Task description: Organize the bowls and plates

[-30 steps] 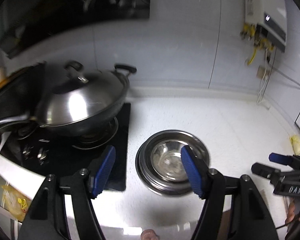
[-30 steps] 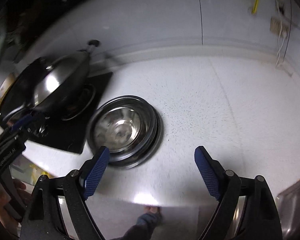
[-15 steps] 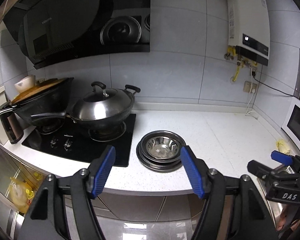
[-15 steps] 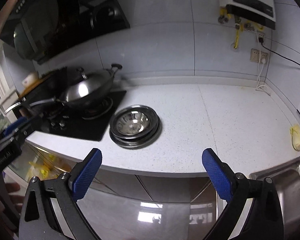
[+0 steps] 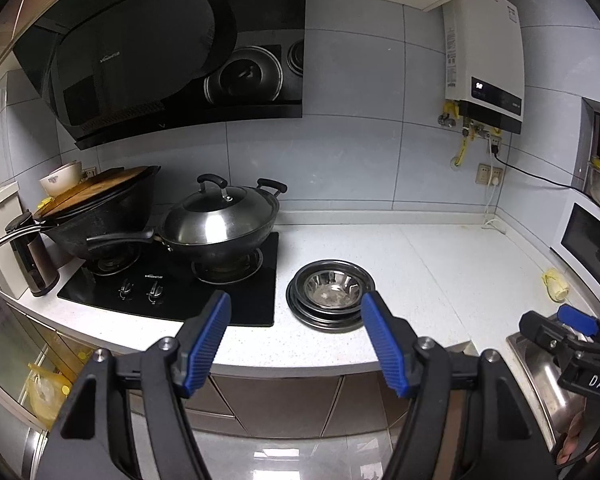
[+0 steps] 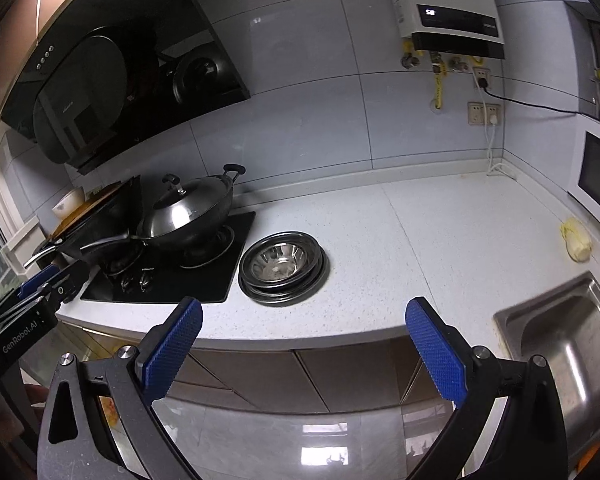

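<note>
A steel bowl (image 5: 329, 287) sits nested on a stack of steel plates (image 5: 330, 318) on the white counter, just right of the hob. The bowl (image 6: 278, 262) and plates (image 6: 284, 294) also show in the right wrist view. My left gripper (image 5: 296, 334) is open and empty, held back from the counter edge, in front of the stack. My right gripper (image 6: 304, 344) is open and empty, also off the counter in front of it. The right gripper shows at the far right of the left wrist view (image 5: 568, 326); the left gripper shows at the left of the right wrist view (image 6: 44, 280).
A lidded steel wok (image 5: 220, 222) and a black wok (image 5: 104, 208) stand on the black hob (image 5: 172, 284). A steel sink (image 6: 564, 344) is at the right. A yellow cloth (image 6: 576, 240) lies near a microwave (image 5: 588, 240). A water heater (image 5: 484, 76) hangs on the wall.
Both grippers have pulled back and up from the stack, away from the counter. The bowl and plates stay in place. Both grippers remain open.
</note>
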